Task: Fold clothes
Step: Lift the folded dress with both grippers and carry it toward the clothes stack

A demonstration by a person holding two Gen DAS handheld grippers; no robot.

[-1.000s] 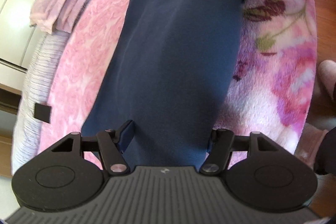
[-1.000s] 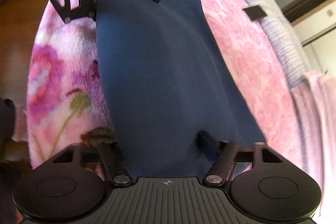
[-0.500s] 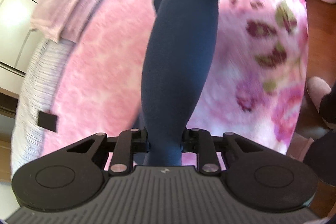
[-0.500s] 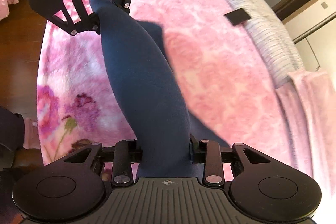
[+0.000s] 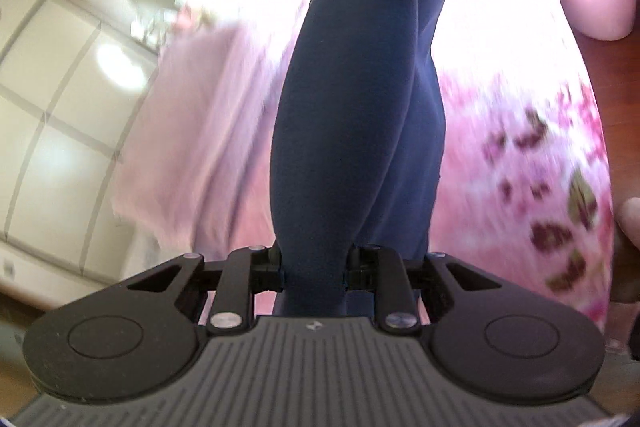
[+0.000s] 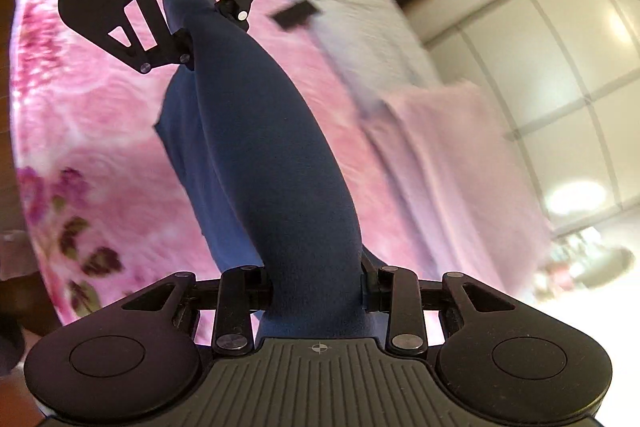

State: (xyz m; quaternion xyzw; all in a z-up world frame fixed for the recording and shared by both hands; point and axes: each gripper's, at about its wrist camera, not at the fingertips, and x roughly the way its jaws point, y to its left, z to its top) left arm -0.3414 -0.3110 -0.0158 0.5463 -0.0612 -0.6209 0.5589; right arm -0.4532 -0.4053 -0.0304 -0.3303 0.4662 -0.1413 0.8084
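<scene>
Hanging between left tongs (image 5: 314,269) and right tongs (image 6: 316,293), both clamped on it, the navy garment (image 6: 272,163) is lifted off the pink floral blanket (image 6: 80,115), with its fold not yet laid down.

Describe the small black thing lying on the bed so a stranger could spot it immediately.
Start at the pink floral blanket covering the bed and follow it to the striped white bedding along its far edge. The small flat black rectangle lies there, the only dark, hard-edged item among soft pale fabrics.

Black left hand-held gripper (image 5: 314,269), black right hand-held gripper (image 6: 316,291), ribbed grey bases, silver screws
</scene>
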